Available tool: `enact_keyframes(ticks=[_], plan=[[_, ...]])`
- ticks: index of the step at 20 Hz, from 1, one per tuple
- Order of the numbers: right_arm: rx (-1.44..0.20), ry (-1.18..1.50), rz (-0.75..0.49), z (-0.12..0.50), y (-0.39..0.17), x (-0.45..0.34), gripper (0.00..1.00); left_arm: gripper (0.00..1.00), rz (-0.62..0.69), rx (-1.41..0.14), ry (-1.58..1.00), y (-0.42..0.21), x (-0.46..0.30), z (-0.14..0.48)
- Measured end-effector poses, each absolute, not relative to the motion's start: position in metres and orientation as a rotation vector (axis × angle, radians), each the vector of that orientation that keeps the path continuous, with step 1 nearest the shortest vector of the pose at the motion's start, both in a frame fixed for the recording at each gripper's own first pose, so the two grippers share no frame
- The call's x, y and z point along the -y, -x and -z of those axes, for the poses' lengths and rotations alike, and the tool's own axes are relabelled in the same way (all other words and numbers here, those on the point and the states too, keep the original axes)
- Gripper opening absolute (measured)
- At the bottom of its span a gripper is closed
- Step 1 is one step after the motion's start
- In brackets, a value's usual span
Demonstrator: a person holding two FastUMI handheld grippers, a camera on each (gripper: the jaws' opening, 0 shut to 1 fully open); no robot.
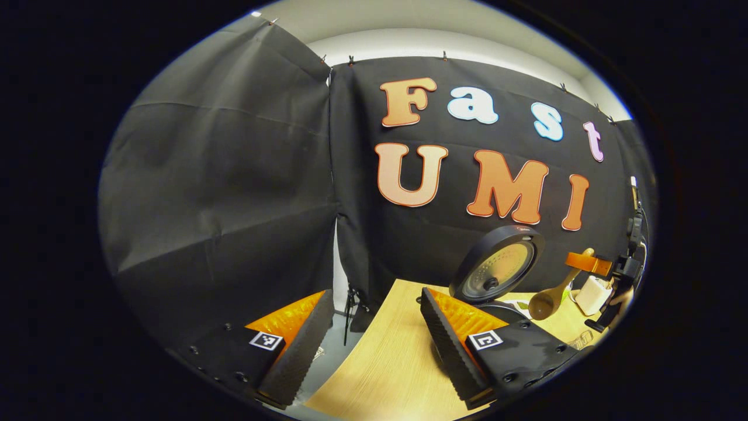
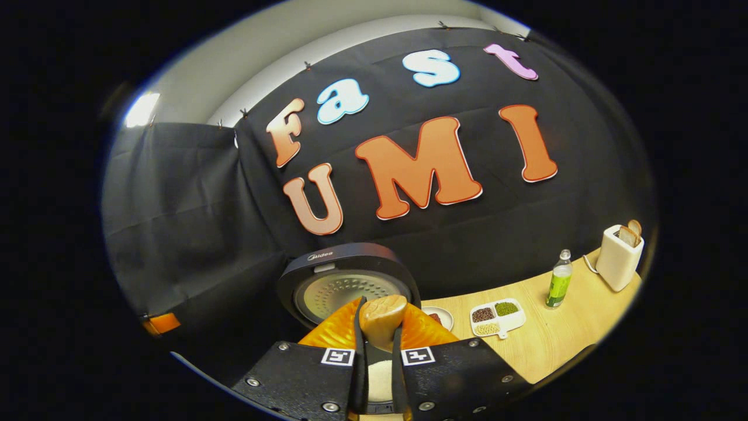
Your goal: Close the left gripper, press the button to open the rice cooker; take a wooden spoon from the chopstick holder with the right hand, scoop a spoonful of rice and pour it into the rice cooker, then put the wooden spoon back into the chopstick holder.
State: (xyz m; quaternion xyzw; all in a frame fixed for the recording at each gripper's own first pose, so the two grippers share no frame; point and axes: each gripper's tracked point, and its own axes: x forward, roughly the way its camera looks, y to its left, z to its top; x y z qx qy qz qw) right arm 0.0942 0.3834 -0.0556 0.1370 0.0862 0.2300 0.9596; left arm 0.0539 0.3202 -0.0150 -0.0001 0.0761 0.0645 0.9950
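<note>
right gripper [image 2: 380, 351] pinches the wooden spoon [image 2: 383, 318] by its handle over the open rice cooker [image 2: 345, 280], likely to tip rice in, while left gripper [image 1: 374, 345] waits wide apart at the table's [image 1: 385, 374] left.

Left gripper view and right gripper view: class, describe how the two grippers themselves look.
Left gripper: black bolted bodies, a square black-and-white marker tag on each, ribbed wedge-shaped jaws. Right gripper: the same black bolted plates, with two square marker tags side by side.

"Midea" brand on the open rice cooker lid [image 2: 345, 260].
</note>
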Motion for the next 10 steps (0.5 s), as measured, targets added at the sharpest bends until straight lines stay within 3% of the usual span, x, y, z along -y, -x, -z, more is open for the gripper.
enact_keyframes(ticks=[10], plan=[[-0.151, -0.333, -0.242, 0.056, -0.085, -0.22, 0.15, 0.99, -0.032, -0.13, -0.006, -0.076, -0.25, 0.013]])
